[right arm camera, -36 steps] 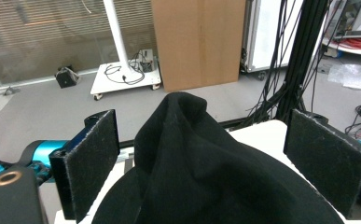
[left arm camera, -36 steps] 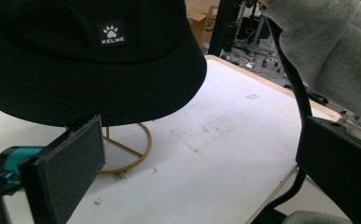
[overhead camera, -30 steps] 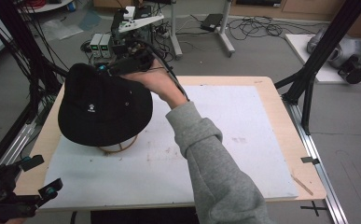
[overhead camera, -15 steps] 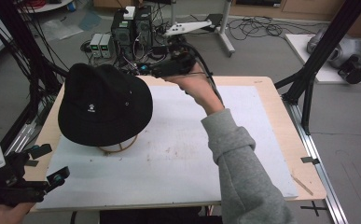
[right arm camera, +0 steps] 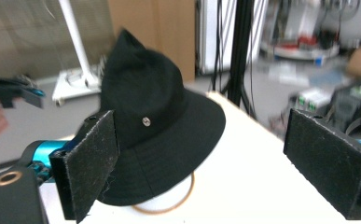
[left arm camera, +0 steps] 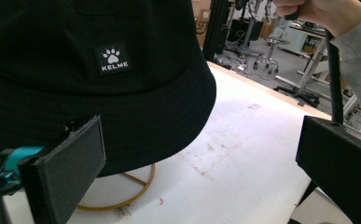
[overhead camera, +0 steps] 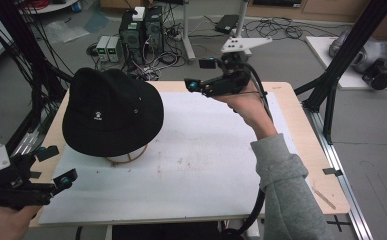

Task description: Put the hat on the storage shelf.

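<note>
The black hat (overhead camera: pixel 112 114) sits on a wire stand (overhead camera: pixel 126 158) at the left middle of the high view, on the white tabletop (overhead camera: pixel 206 165). Right tongs (overhead camera: pixel 198 75) hang spread at upper centre, left tongs (overhead camera: pixel 56 166) spread at lower left; nothing lies between. Computer boxes (overhead camera: pixel 141 30) and cables (overhead camera: pixel 276 27) crowd the grey floor (overhead camera: pixel 366 145) behind.

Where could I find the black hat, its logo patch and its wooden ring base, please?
black hat (overhead camera: pixel 112 112), high view, on its crown.
logo patch (left arm camera: pixel 113 59), left gripper view, patch centre.
wooden ring base (right arm camera: pixel 188 190), right gripper view, on its right curve.
</note>
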Action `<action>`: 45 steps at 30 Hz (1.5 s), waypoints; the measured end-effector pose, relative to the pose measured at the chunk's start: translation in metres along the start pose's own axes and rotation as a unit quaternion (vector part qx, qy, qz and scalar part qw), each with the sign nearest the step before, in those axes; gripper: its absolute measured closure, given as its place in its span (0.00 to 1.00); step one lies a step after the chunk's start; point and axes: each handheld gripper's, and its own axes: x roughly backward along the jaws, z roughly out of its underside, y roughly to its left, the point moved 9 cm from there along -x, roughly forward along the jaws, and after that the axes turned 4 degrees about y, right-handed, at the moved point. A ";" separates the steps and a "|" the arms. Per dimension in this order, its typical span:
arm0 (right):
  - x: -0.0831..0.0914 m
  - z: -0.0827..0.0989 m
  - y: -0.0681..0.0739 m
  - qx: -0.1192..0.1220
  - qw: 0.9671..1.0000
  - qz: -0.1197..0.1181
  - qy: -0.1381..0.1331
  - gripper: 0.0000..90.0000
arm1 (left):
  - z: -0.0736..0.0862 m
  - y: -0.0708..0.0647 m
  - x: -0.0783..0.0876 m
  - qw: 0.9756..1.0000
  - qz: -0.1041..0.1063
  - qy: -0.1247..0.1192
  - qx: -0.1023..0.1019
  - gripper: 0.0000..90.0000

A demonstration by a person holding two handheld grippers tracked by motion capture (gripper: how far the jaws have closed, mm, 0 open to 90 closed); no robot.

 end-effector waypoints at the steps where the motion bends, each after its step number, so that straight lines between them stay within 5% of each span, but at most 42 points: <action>1: 0.004 0.002 0.000 0.000 1.000 0.000 -0.002 0.11 | 0.000 0.000 -0.001 1.000 0.001 0.001 -0.001 0.02; 12: 0.036 0.034 -0.006 -0.009 0.999 0.030 0.014 0.11 | -0.002 0.001 -0.011 1.000 0.009 0.004 -0.003 0.02; 24: 0.077 0.065 -0.019 -0.021 0.998 0.064 -0.002 0.11 | -0.005 0.005 -0.018 1.000 0.011 0.003 0.000 0.02; 45: 0.129 0.123 -0.020 -0.035 0.991 0.131 0.002 0.11 | -0.009 0.009 -0.028 1.000 0.014 0.001 -0.003 0.02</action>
